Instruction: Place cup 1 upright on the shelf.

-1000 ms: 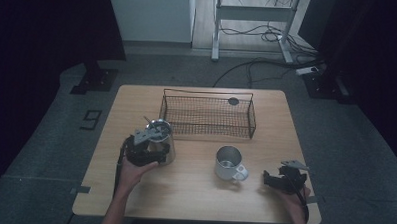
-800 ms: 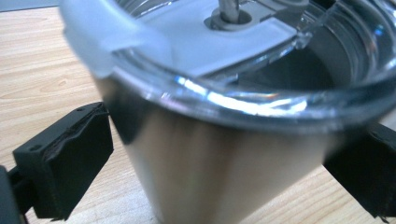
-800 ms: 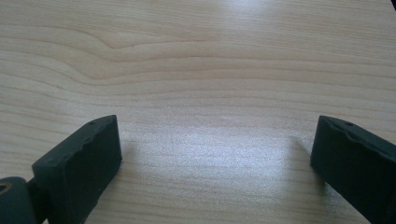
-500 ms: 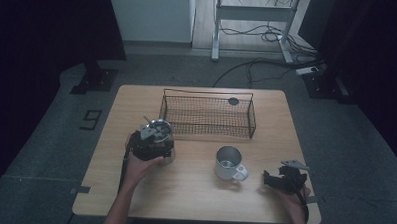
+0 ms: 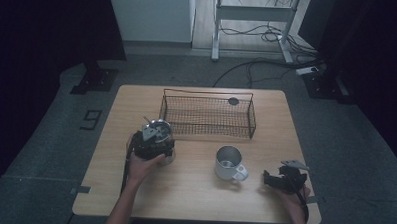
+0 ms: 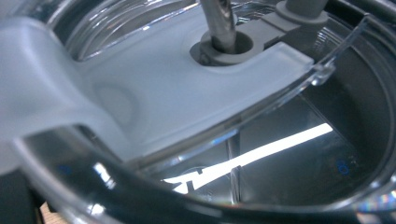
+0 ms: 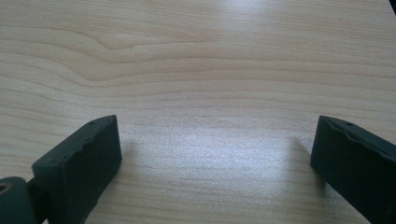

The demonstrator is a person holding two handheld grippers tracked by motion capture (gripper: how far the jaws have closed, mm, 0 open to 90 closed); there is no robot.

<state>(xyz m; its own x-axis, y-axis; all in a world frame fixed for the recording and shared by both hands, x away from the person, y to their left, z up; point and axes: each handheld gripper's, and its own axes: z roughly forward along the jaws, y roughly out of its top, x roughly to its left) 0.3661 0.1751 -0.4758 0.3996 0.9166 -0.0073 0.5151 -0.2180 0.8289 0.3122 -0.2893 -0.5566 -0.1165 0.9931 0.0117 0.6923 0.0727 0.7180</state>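
Left gripper point(image 5: 155, 140) jaws just closing over the lidded clear tumbler point(image 5: 161, 133), grip unconfirmed; right gripper point(image 5: 284, 179) parked apart on worktop point(image 5: 193, 192).

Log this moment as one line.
left tongs: closing on lidded cup | right tongs: open, on table | mug: untouched | basket: behind

on the table point(image 5: 193, 192): 1 wire basket point(image 5: 206, 115), 1 metal mug point(image 5: 228, 163) w/ handle, 1 clear-lidded tumbler point(image 5: 158, 140) w/ 1 straw point(image 6: 219, 23), 1 small dark disc point(image 5: 233, 100) in basket. 2 grippers: left gripper point(image 5: 153, 143), right gripper point(image 5: 284, 177).
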